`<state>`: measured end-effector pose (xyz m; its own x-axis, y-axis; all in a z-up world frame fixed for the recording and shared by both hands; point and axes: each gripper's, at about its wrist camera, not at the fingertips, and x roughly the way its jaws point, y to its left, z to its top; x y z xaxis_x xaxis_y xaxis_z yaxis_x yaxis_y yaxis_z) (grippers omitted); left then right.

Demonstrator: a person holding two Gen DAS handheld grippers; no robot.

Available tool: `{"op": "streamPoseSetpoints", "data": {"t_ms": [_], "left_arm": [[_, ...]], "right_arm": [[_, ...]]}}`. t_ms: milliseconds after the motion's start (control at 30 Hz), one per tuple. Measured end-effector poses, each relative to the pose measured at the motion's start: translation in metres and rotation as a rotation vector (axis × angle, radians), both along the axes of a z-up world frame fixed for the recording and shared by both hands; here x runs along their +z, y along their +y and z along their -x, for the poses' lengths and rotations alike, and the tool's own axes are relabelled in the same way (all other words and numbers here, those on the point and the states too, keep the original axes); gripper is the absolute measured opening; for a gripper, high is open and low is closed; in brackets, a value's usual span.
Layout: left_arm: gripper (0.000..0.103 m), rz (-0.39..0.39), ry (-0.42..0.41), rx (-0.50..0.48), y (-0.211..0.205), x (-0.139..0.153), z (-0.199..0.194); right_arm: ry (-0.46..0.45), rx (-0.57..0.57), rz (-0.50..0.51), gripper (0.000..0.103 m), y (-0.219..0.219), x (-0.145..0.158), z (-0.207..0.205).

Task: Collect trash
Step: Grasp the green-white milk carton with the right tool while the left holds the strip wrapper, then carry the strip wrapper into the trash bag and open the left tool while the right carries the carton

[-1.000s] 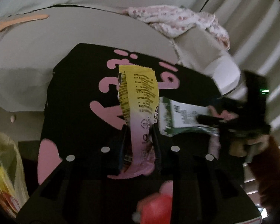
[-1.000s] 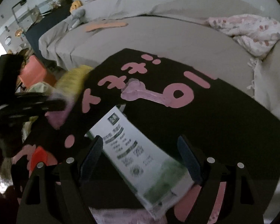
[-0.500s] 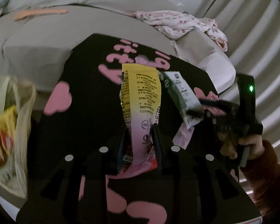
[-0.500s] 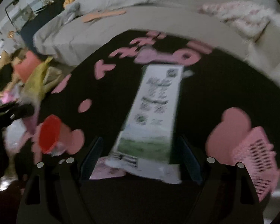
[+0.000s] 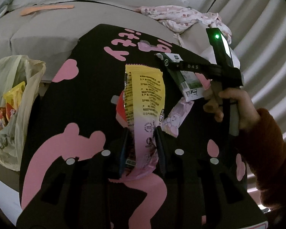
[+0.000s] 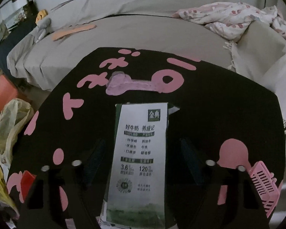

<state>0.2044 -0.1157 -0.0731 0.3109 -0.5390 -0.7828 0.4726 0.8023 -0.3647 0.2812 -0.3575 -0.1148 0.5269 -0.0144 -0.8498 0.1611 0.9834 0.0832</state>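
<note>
Left tool [image 5: 141, 143] is clamped narrow on a long crinkly foil wrapper [image 5: 145, 95], yellow at the far end fading to pink near the pads, with serrated edges and small printed text. The wrapper sticks up and away from the pads, over the counter [image 5: 82, 95], a black matte top with glossy pink cut-out shapes and lettering.

Behind the wrapper a red round-edged item [image 5: 121, 108] shows only in part. Just right of the wrapper lies a small pink patterned packet [image 5: 176, 114], crumpled and flat.

Right tool [image 6: 143, 152] has its jaws closing, with the milk carton [image 6: 139, 152] between them. In the right wrist view gaps show on both sides between the dark pads and the carton, so the pads are not pressing. The carton is a rectangular paperboard box, white printed face with a green band at the near end and a green logo at the far end. In the left wrist view the right tool's [image 5: 173, 64] black fingers reach around the carton [image 5: 188, 82], and a hand [image 5: 232, 106] in a rust knit sleeve [image 5: 267, 143] holds the handle.

A thin translucent plastic bag [image 5: 11, 99], wrinkled and open, sits at the counter's left edge with bright snack wrappers inside. A flat purple strip [image 6: 127, 85] lies on the far part of the counter. A pink slotted plastic basket [image 6: 263, 183] sits at the near right. Beyond the counter is a grey sofa [image 6: 143, 34] with a rumpled pink-spotted cloth [image 6: 228, 17] at far right and a flat orange strip [image 6: 74, 30] at far left.
</note>
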Motion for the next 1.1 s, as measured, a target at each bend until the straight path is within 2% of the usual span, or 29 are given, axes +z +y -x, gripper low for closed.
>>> {"op": "streamPoseSetpoints", "data": {"t_ms": [67,333,467,633,833,867,933,1033,1100], "left_arm": [[0.025,0.004,-0.001,0.001,0.001,0.001,0.002],[0.028,0.017,0.009,0.01,0.002,-0.006,0.014],[0.028,0.026,0.005,0.027,0.004,-0.014,0.024],[0.028,0.031,-0.001,0.061,0.011,-0.021,0.035],[0.032,0.001,-0.012,0.044,0.012,-0.019,0.046],[0.034,0.0,-0.014,0.045,0.012,-0.019,0.047],[0.039,-0.001,-0.014,0.047,0.014,-0.019,0.049],[0.049,-0.001,-0.012,0.046,0.015,-0.021,0.051],[0.05,-0.016,-0.011,0.051,0.013,-0.023,0.049]], "right_arm": [[0.012,0.01,0.004,0.06,0.001,-0.001,0.008],[0.028,0.064,0.106,0.06,0.007,-0.004,0.046],[-0.012,0.076,0.121,0.06,0.003,-0.003,0.065],[-0.018,0.139,0.185,0.06,0.011,0.0,0.057],[0.029,0.083,0.099,0.06,0.006,0.003,0.017],[0.035,0.079,0.093,0.057,0.006,0.002,0.013],[0.019,0.079,0.093,0.049,0.008,0.005,0.015],[-0.039,0.095,0.072,0.049,0.013,0.017,0.033],[-0.092,0.103,0.074,0.049,0.016,0.03,0.053]]}}
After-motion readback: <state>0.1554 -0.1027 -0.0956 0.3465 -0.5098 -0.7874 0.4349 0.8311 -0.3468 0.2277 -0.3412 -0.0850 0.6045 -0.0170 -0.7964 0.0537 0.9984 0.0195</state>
